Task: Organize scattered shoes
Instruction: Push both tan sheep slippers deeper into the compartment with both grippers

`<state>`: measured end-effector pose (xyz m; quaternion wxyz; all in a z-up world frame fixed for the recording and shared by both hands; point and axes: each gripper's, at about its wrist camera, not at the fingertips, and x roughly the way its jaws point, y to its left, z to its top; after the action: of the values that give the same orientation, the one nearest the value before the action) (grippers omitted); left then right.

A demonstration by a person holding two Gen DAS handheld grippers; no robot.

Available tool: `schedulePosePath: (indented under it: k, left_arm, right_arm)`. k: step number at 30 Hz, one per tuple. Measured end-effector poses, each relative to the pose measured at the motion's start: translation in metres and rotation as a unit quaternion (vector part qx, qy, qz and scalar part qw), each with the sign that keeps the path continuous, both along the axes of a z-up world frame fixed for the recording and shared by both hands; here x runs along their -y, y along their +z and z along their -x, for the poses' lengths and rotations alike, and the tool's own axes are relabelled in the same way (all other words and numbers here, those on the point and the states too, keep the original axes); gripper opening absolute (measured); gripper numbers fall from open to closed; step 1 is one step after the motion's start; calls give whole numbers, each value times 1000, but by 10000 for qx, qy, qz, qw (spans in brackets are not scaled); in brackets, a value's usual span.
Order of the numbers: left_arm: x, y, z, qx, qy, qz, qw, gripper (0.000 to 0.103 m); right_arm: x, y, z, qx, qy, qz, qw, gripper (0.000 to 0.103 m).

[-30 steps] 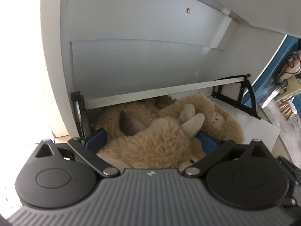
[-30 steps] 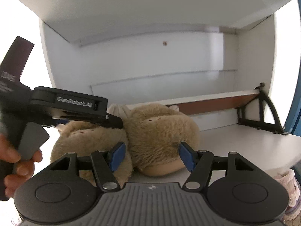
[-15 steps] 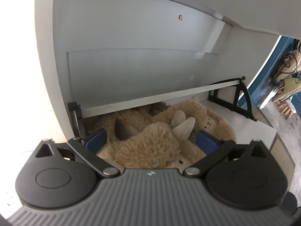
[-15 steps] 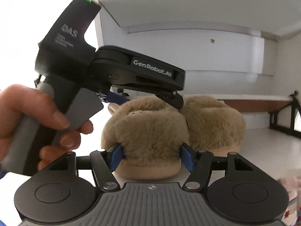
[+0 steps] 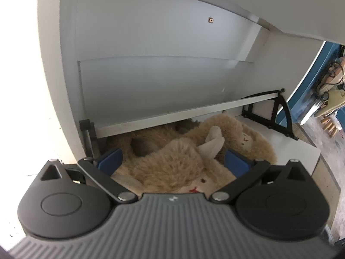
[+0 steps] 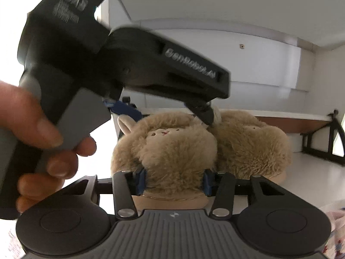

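Two fuzzy tan slippers sit side by side on the white cabinet shelf (image 6: 312, 172), so the pair is already in its compartment and what is left looks like squaring them up. At the left, a person's hand (image 6: 41, 146) holds the left gripper (image 5: 172, 161) over the left slipper (image 6: 170, 149); its blue pads stand wide on either side of the fur, and I judge them not pressing. In the middle, the right gripper (image 6: 173, 182) is closing on that same slipper's toe, pads sunk into the pile. To its right, the right slipper (image 6: 254, 146) touches its mate. At the far right edge, a pale patterned item (image 6: 336, 233) peeks in, perhaps another shoe waiting.
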<state>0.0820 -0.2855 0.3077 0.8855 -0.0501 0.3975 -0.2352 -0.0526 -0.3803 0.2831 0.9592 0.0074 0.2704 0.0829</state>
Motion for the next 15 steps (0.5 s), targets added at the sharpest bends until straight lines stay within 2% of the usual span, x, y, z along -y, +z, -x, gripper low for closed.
schedulePosePath:
  k: [8,13,15]
  left_arm:
    - [-2,0,-7,-16,45,-26,10000,103]
    - [-5,-3,-12,-86,58,-10,9999,103]
    - [-6,-2,-12,-80,40,3,10000,103]
  right_arm:
    - [-15,-6,-19,-96,-116,11,9999,51]
    - [-1,-5,-16,-158,-22,-524,9985,70]
    - [7,0,-4,-65,-41,-708,9975,71]
